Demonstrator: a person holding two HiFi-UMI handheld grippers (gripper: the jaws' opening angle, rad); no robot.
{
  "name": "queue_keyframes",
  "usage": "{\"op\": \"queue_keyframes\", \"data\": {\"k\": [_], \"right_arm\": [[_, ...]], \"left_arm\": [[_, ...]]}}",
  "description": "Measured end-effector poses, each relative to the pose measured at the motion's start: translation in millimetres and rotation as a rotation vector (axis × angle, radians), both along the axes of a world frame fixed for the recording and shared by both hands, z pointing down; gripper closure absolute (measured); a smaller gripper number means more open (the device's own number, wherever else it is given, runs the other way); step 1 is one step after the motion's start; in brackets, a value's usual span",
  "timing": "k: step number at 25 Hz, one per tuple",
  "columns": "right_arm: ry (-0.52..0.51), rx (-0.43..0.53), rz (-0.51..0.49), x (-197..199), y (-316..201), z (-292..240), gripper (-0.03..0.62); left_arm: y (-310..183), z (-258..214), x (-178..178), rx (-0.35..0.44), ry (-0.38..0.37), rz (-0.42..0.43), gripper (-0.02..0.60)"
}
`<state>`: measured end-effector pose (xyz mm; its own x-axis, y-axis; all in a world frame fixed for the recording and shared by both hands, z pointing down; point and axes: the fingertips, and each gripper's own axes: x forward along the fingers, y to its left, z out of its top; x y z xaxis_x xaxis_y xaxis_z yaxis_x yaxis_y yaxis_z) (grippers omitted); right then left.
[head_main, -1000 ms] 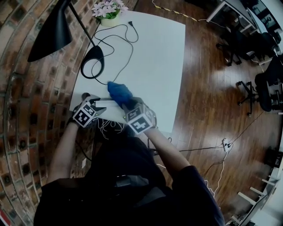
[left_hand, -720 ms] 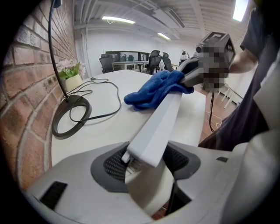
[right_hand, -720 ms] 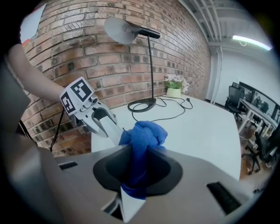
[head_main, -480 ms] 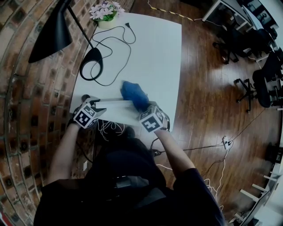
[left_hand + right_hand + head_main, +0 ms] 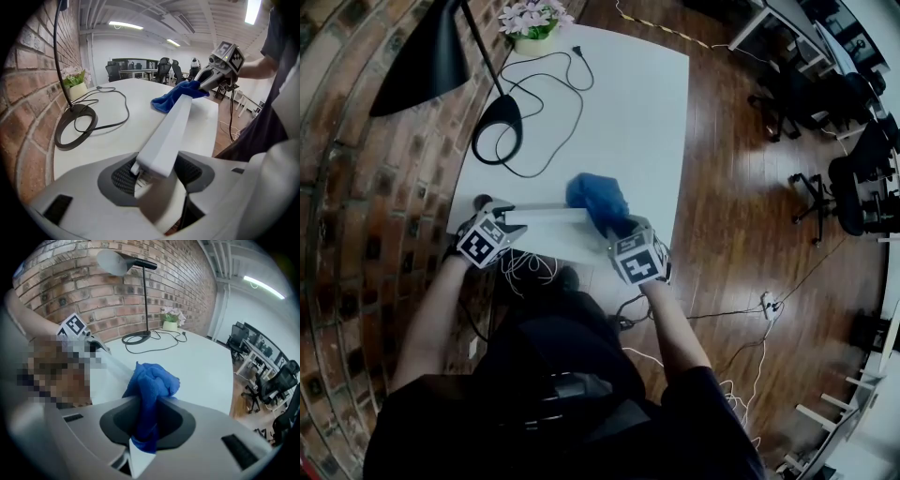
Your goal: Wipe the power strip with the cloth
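The white power strip lies lengthwise near the table's front edge. My left gripper is shut on its left end; in the left gripper view the power strip runs away from my left gripper, its near end clamped between both pads. My right gripper is shut on the bunched blue cloth, which rests at the strip's right end. From the left gripper view the cloth covers the strip's far end below the right gripper. The cloth fills my right gripper.
A black lamp base with a looped black cable stands at the table's back left, beside a flower pot. The brick wall runs along the left. The white table ends at the right above wooden floor; office chairs stand beyond.
My right gripper has slid the cloth to the right along the power strip, from near its middle to its right end. My left gripper has kept its hold in place.
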<state>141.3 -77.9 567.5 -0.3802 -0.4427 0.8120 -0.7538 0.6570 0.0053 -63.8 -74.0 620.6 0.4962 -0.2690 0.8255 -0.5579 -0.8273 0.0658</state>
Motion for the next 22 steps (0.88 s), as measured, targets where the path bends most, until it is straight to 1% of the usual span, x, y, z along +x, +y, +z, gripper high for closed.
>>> {"op": "queue_keyframes", "data": {"k": [2,7,9,12,14,17,22], "right_arm": [[0.007,-0.013,-0.041,-5.8,1.9,-9.6,0.526],[0.110,0.015,-0.165,-25.5,-5.6,-21.5,0.526],[0.148,0.011,-0.218,-35.8,-6.3,-20.8,0.526],[0.213,0.010,-0.323,-55.8,-3.7,-13.4,0.526],[0.238,0.004,-0.373,-68.8,-1.8,-7.1,0.526],[0.240,-0.009,-0.391,-80.8,-3.3,-2.3,0.526],[0.205,-0.043,-0.356,-86.8,-9.1,-1.6,0.526]], "left_arm": [[-0.4,-0.3,0.4,0.005,0.004,0.006,0.339],[-0.1,-0.6,-0.5,0.015,0.015,0.013,0.340],[-0.5,-1.3,-0.4,0.019,0.021,0.019,0.341],[-1.7,1.6,-0.9,0.032,0.024,0.026,0.341],[-1.7,3.6,-1.6,0.036,0.024,0.028,0.342],[-0.7,2.6,-2.0,0.027,0.024,0.034,0.344],[-1.3,0.8,-2.7,0.032,0.041,0.037,0.345]]}}
